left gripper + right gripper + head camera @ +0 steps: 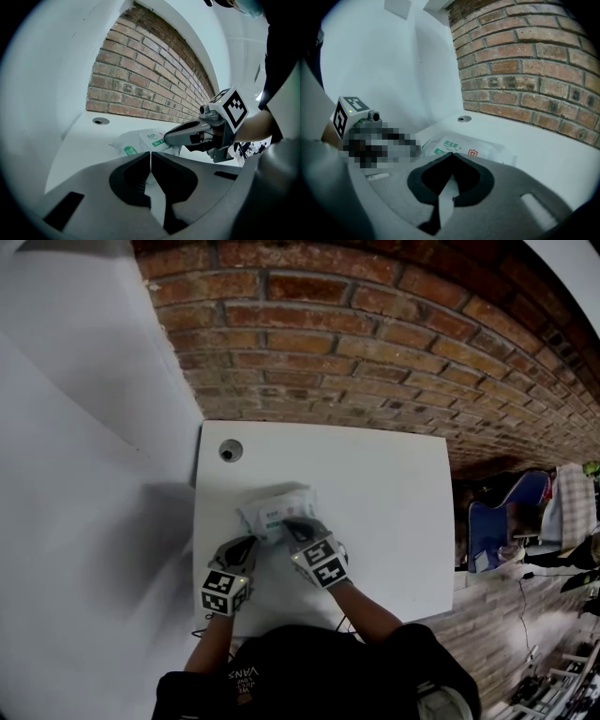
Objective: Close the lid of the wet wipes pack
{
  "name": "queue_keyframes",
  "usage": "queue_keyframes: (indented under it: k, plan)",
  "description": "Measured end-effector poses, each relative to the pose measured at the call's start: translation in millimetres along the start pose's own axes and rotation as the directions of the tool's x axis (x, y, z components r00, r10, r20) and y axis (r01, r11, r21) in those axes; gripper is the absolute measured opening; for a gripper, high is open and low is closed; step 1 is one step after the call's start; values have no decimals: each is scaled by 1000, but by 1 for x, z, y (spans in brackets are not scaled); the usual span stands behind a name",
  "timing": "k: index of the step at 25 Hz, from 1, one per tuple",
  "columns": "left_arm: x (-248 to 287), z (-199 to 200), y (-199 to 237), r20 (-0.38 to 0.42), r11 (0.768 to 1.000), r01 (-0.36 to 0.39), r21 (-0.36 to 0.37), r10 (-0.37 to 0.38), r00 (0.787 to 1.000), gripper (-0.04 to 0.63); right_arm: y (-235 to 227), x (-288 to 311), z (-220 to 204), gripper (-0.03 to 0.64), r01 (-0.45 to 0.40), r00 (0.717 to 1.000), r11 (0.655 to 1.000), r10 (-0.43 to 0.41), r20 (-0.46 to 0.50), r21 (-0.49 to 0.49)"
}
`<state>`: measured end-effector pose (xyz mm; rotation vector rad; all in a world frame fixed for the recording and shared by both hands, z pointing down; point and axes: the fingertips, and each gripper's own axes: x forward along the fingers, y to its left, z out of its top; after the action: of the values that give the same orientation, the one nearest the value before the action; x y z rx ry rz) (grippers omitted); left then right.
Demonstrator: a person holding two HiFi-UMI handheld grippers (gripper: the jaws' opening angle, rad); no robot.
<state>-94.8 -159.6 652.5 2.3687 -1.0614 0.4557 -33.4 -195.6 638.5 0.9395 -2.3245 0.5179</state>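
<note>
The wet wipes pack [277,510] lies flat on the white table [394,493], white with green labels; I cannot tell how its lid stands. My right gripper [291,524] is shut, its tips resting on the pack's near right part. In the right gripper view the jaws [451,154] meet just over the pack [473,147]. My left gripper [251,542] is shut too, at the pack's near left edge. The left gripper view has its closed tips [150,153] in front of the pack [140,140], and the right gripper [168,139] pressing on it from the right.
A round grommet hole [231,451] sits at the table's far left corner. A brick wall [375,334] stands behind the table and a white wall [75,427] to the left. Past the table's right edge stands a blue chair [506,517].
</note>
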Motion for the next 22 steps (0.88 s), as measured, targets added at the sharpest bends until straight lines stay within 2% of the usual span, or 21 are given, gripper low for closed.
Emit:
queue_keyframes:
  k: [9, 15, 22]
  plan:
    - [-8, 10, -5, 12, 1000, 7, 20, -7, 1000, 14, -1, -10, 8, -2, 23, 999, 1000, -24, 39, 15]
    - [-14, 17, -8, 26, 999, 11, 48, -13, 1000, 14, -7, -19, 8, -2, 69, 994, 998, -69, 86, 4]
    - [-26, 32, -15, 52, 996, 17, 86, -22, 998, 14, -1, -44, 16, -2, 92, 988, 994, -98, 119, 54]
